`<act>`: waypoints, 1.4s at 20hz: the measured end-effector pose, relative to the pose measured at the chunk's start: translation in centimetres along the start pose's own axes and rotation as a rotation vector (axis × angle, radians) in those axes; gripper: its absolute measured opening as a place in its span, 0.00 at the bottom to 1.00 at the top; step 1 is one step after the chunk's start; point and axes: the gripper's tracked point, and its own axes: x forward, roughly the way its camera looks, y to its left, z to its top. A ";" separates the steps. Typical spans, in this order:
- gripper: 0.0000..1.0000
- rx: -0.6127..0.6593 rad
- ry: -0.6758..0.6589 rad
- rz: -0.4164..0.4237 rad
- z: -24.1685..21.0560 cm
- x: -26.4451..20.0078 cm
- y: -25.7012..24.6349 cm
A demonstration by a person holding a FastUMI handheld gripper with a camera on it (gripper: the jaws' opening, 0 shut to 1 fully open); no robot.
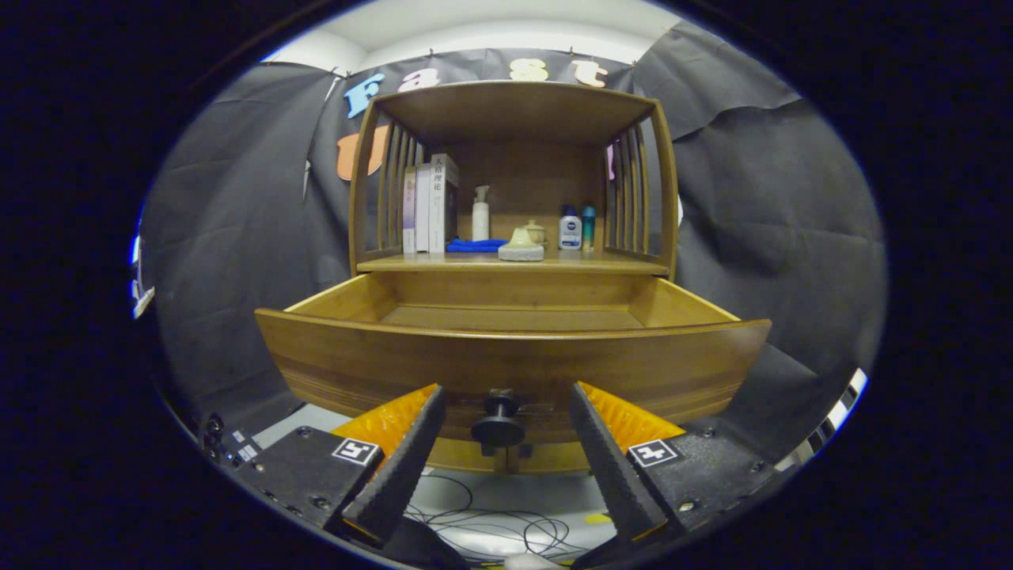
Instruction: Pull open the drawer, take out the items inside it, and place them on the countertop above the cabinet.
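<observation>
Spread wide, the tool flanks the knob without touching; the drawer stands open, so reaching inside for items comes next.

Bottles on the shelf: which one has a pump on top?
The tall white bottle beside the books, behind the blue cloth. The two small bottles on the other side have plain caps. The tool is open around the drawer knob.

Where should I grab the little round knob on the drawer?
Take the knob by its round cap from straight in front, one finger each side. It sticks out from the drawer front on a thin stem, and the open hand-held gripper already straddles it.
</observation>
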 end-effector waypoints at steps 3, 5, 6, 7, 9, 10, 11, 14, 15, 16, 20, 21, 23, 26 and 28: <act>1.00 0.007 0.004 -0.008 -0.6 1.5 0.1; 1.00 -0.005 0.002 -0.014 -0.9 2.2 0.0; 1.00 -0.010 0.000 -0.017 -0.9 2.6 0.1; 1.00 -0.015 -0.002 -0.032 -0.9 2.9 0.0; 1.00 -0.029 -0.022 -0.050 -1.0 2.8 0.1; 1.00 -0.035 -0.026 -0.061 -1.0 3.0 0.1; 1.00 -0.037 -0.030 -0.070 -1.0 3.0 0.1; 1.00 -0.044 -0.048 -0.070 -1.1 3.2 0.0; 1.00 -0.042 -0.051 -0.066 -1.0 3.2 -0.1; 1.00 -0.036 -0.052 -0.060 -0.9 3.4 -0.1; 1.00 -0.034 -0.052 -0.041 -0.7 4.3 -0.3; 1.00 -0.031 -0.056 -0.036 -0.7 4.5 -0.4; 1.00 -0.030 -0.059 -0.031 -0.5 4.9 -0.4; 1.00 -0.033 -0.056 -0.034 -0.2 5.8 -0.3; 1.00 -0.031 -0.057 -0.035 0.3 6.9 -0.1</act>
